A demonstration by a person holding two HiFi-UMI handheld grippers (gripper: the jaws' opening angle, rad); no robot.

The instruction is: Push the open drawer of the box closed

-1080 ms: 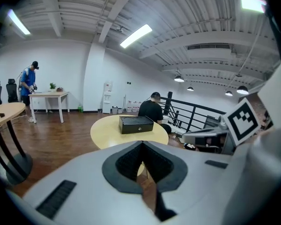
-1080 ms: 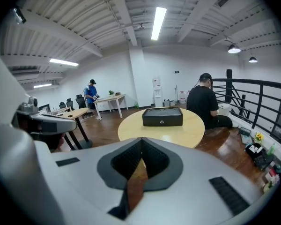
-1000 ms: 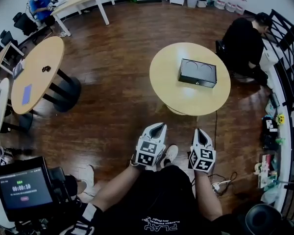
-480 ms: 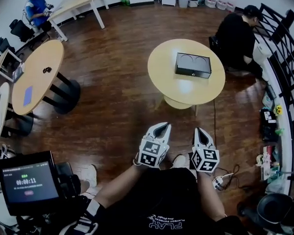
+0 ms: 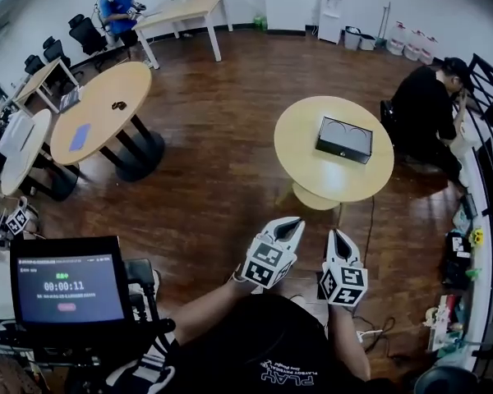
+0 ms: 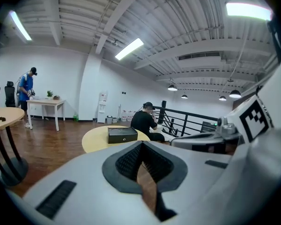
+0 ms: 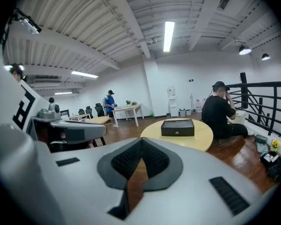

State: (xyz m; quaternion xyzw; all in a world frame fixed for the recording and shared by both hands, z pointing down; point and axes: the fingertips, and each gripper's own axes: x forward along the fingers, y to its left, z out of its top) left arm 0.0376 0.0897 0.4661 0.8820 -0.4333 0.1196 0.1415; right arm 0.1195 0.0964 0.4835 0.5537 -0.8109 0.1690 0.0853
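Note:
A black box [image 5: 344, 139] lies on a round yellow table [image 5: 304, 154] across the wooden floor, well ahead of both grippers. Its front face with a small knob shows in the left gripper view [image 6: 122, 135] and the right gripper view [image 7: 177, 127]. From this far I cannot tell how far the drawer stands out. My left gripper [image 5: 294, 223] and right gripper [image 5: 334, 235] hang side by side in front of the person's body, both pointing toward the table. Each has its jaws shut with nothing between them [image 6: 141, 145] [image 7: 141, 142].
A person in black [image 5: 431, 105] sits just right of the box's table, beside a black railing [image 5: 489, 97]. Other round tables [image 5: 99, 113] stand at the left. A screen with a timer [image 5: 70, 290] sits at the lower left. A cable [image 5: 370, 220] trails over the floor near the table.
Both grippers have lifted a little and edged forward, still shut. The head view has swung, so more of the room's left side shows and the table sits further right.

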